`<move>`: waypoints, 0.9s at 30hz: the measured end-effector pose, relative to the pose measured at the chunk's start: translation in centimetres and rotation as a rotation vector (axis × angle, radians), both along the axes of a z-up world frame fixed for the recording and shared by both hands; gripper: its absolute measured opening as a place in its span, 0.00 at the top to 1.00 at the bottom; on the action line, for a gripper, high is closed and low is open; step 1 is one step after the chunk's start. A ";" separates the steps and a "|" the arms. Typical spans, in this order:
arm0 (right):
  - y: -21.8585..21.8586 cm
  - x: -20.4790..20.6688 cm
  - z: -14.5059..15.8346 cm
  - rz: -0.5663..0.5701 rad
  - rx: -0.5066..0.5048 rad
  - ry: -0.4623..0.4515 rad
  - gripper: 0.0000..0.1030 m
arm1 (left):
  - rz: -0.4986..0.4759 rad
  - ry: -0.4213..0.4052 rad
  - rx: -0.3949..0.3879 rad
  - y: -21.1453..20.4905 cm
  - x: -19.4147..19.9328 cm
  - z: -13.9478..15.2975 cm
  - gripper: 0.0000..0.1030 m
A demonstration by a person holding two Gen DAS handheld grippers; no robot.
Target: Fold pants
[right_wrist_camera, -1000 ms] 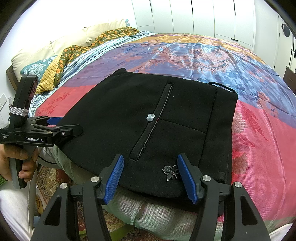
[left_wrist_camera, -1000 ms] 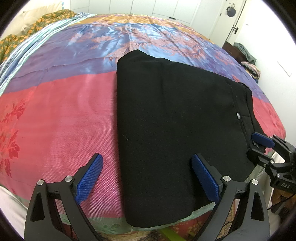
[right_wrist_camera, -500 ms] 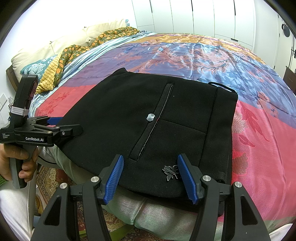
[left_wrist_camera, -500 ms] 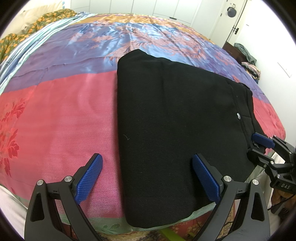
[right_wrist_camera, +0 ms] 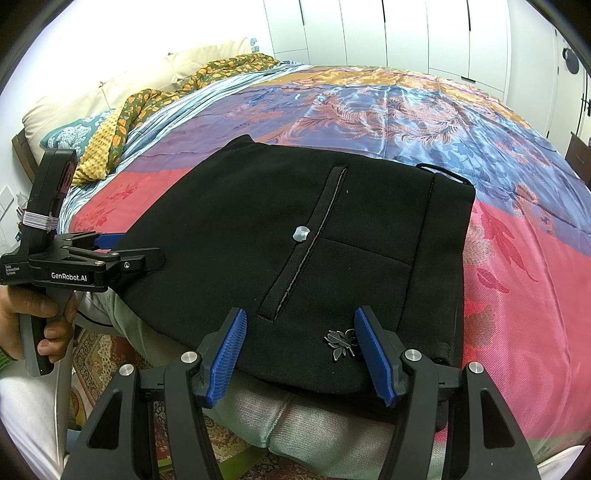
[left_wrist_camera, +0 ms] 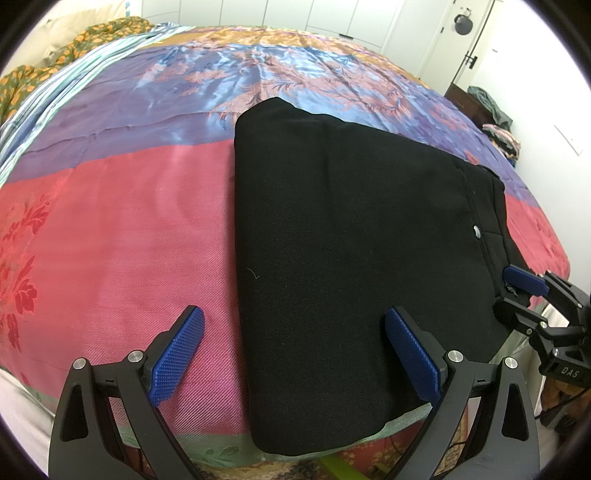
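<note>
The black pants (left_wrist_camera: 351,258) lie folded into a flat block on the colourful bedspread (left_wrist_camera: 129,221), reaching the bed's near edge. My left gripper (left_wrist_camera: 295,350) hovers open and wide over their near left corner; one blue pad is over the pink cover, the other over the cloth. In the right wrist view the pants (right_wrist_camera: 295,229) show a pocket slit, a small button and a metal leaf charm (right_wrist_camera: 343,343). My right gripper (right_wrist_camera: 299,350) stands open above that near edge with nothing pinched. The left gripper (right_wrist_camera: 129,249) sits at the pants' left corner, held by a hand (right_wrist_camera: 22,317).
Pillows (right_wrist_camera: 110,96) and a floral blanket (right_wrist_camera: 166,96) lie at the head of the bed. White wardrobe doors (right_wrist_camera: 406,33) line the far wall. A dresser with piled clothes (left_wrist_camera: 491,110) stands by the door. A patterned rug (right_wrist_camera: 110,354) covers the floor below the bed edge.
</note>
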State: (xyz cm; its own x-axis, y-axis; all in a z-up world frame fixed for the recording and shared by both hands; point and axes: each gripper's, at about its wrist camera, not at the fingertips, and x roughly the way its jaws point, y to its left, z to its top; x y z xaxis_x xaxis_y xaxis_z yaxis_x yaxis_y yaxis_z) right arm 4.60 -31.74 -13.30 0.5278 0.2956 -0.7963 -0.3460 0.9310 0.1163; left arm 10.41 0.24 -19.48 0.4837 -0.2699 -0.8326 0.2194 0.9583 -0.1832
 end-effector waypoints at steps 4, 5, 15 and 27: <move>0.0 0.0 0.0 0.000 -0.001 0.000 0.40 | 0.000 0.000 0.000 0.0 0.0 0.0 0.04; 0.0 0.0 0.0 0.000 -0.001 0.000 0.40 | 0.000 0.000 0.000 0.0 0.0 0.0 0.04; 0.0 -0.1 0.0 0.000 -0.001 -0.001 0.40 | 0.001 0.002 -0.004 0.1 0.0 0.0 0.04; 0.1 0.0 0.1 0.003 -0.007 -0.020 0.39 | 0.001 0.003 -0.006 0.0 0.1 0.0 0.04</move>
State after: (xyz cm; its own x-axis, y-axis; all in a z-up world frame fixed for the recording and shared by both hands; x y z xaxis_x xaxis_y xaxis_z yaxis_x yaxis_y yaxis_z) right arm 4.56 -31.63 -13.23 0.5433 0.2918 -0.7872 -0.3506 0.9308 0.1030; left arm 10.49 0.26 -19.48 0.4816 -0.2744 -0.8324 0.2177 0.9574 -0.1896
